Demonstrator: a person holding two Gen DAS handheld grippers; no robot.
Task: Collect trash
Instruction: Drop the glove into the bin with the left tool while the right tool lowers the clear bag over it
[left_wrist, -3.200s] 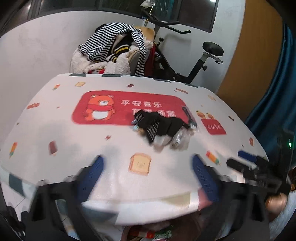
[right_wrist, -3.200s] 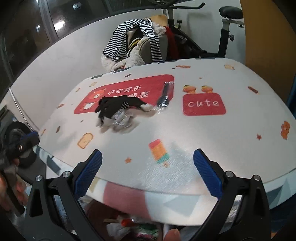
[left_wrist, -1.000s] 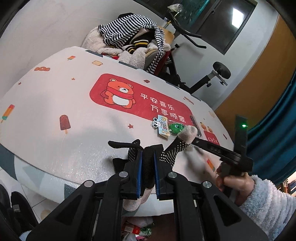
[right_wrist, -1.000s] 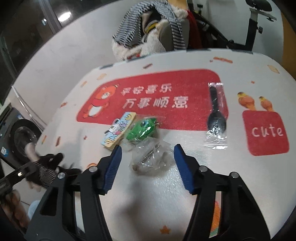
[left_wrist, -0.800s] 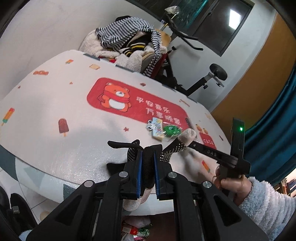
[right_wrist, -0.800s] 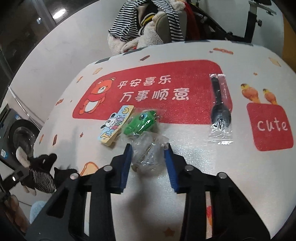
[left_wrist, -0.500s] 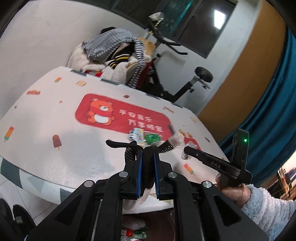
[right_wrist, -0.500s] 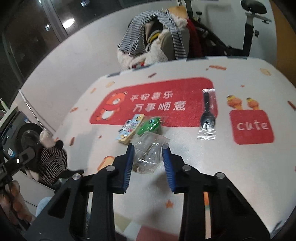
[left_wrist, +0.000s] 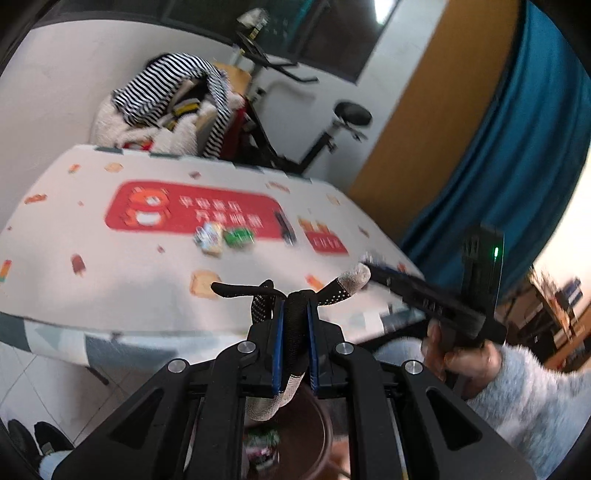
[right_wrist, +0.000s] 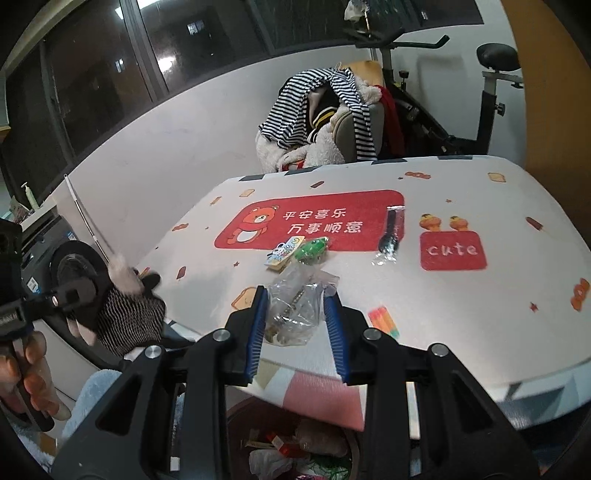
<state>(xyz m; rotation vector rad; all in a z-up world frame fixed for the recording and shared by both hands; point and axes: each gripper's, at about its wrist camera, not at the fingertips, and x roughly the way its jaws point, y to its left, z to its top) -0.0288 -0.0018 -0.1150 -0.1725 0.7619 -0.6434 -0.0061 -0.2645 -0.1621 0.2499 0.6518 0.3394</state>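
Note:
My left gripper (left_wrist: 294, 306) is shut on a black and grey knit glove (left_wrist: 295, 325), held past the table's near edge above a brown trash bin (left_wrist: 295, 439). The glove also shows in the right wrist view (right_wrist: 125, 314). My right gripper (right_wrist: 295, 306) is shut on a clear crumpled plastic bag (right_wrist: 295, 306), lifted over the table's near edge above the bin (right_wrist: 295, 446). On the table (right_wrist: 461, 306) lie a small printed card (right_wrist: 284, 254), a green wrapper (right_wrist: 312, 248) and a black spoon in clear wrap (right_wrist: 388, 238).
A chair piled with striped clothes (right_wrist: 325, 107) and an exercise bike (right_wrist: 461, 92) stand behind the table. A washing machine (right_wrist: 62, 258) is at the left. A blue curtain (left_wrist: 517, 166) hangs at the right.
The left gripper shut on the glove and the right on the plastic bag. Both have pulled back from the table and now hang over the bin.

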